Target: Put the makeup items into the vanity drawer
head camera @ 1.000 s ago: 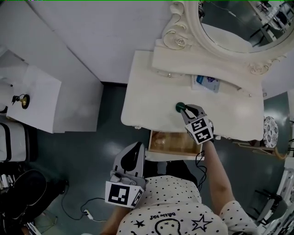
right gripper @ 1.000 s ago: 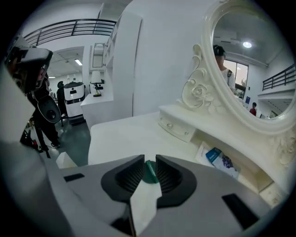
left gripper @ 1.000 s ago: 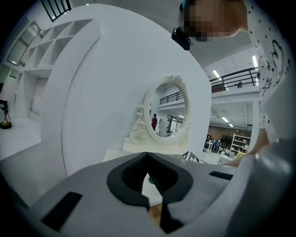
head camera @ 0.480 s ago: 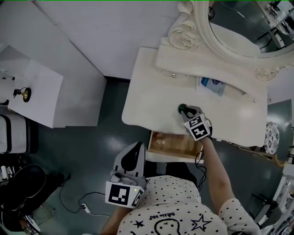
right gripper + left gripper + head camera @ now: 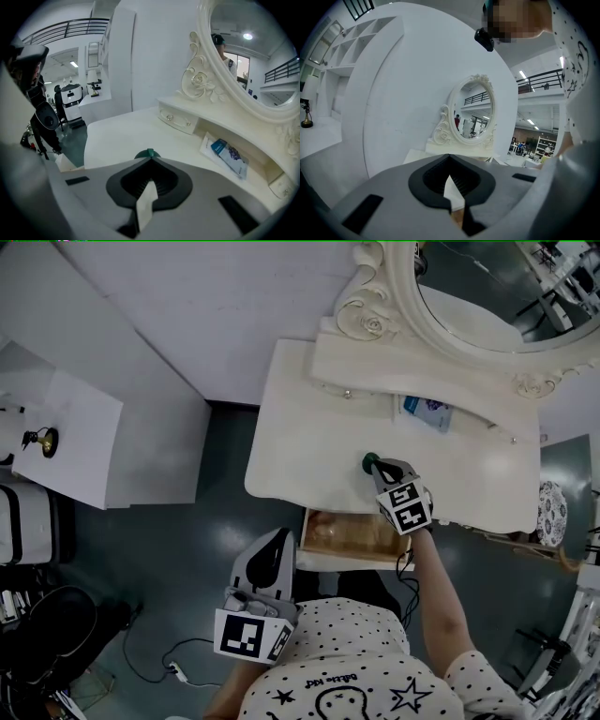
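Note:
A small round dark-green makeup item [image 5: 367, 461] sits on the cream vanity top [image 5: 300, 427], near its front edge. My right gripper [image 5: 378, 468] is shut, its tips right up against that item, which peeks out just beyond them [image 5: 148, 153] in the right gripper view. I cannot tell whether they pinch it. Below the front edge the vanity drawer [image 5: 352, 532] stands open, showing a wooden inside. My left gripper [image 5: 277, 538] is shut on nothing, held low by the person's body, away from the vanity.
A blue-and-white packet [image 5: 425, 412] lies in the shelf recess under the ornate oval mirror [image 5: 469, 296]. A small drawer with two knobs [image 5: 177, 119] sits at the mirror's base. A white side table [image 5: 66, 442] stands to the left, with a cable on the dark floor.
The right gripper has stayed at the green item with only slight shifts. The left gripper has not moved.

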`<state>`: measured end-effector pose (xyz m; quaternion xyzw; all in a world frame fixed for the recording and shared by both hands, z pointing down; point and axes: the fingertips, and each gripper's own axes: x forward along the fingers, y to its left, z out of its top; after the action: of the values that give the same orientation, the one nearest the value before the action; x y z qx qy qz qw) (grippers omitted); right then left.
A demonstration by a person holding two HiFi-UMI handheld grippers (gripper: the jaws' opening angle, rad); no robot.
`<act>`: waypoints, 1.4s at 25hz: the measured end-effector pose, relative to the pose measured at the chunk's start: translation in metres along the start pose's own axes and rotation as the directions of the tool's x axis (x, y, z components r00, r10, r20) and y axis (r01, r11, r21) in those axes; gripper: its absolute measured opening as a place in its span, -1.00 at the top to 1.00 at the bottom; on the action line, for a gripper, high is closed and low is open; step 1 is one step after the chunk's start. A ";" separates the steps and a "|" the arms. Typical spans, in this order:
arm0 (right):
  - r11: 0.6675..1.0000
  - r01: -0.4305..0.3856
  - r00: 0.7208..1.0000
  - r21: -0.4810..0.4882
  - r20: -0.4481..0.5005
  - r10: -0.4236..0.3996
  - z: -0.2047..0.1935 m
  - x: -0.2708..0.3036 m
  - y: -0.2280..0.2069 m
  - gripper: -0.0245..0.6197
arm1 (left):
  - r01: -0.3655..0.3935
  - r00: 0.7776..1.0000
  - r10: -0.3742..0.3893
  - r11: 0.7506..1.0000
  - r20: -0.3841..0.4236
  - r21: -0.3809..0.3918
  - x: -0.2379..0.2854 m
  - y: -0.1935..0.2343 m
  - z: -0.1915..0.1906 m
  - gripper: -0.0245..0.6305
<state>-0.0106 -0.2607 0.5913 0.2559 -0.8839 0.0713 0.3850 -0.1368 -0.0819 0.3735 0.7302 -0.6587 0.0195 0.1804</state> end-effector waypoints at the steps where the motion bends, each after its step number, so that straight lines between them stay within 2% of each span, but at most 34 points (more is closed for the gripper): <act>1: 1.000 0.009 1.000 0.010 0.015 -0.009 0.002 -0.006 0.000 0.90 | 0.007 1.000 -0.007 1.000 0.002 0.001 0.000 -0.001 0.000 0.93; 8: 0.993 0.057 0.985 0.107 0.159 -0.073 0.025 -0.057 0.012 0.90 | 0.068 0.998 -0.068 0.998 0.010 0.018 -0.006 -0.001 0.003 0.93; 16: 0.957 0.111 0.934 0.267 0.300 -0.192 0.033 -0.133 0.038 0.90 | 0.154 0.988 -0.155 0.987 0.013 0.049 -0.016 -0.006 0.004 0.93; 24: 0.924 0.166 0.891 0.344 0.348 -0.290 0.014 -0.199 0.073 0.90 | 0.202 0.979 -0.204 0.977 0.021 0.073 -0.025 -0.013 0.004 0.93; 31: 0.908 0.149 0.887 0.393 0.353 -0.298 -0.011 -0.218 0.103 0.90 | 0.241 0.970 -0.243 0.967 0.020 0.081 -0.030 -0.024 0.000 0.93; 35: 0.901 0.170 0.883 0.400 0.345 -0.320 -0.018 -0.226 0.112 0.90 | 0.269 0.962 -0.271 0.959 0.012 0.086 -0.030 -0.033 -0.002 0.93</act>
<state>0.0739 -0.0691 0.4497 0.4422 -0.8755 0.1270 0.1478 -0.1081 -0.0508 0.3594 0.8202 -0.5537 0.0133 0.1429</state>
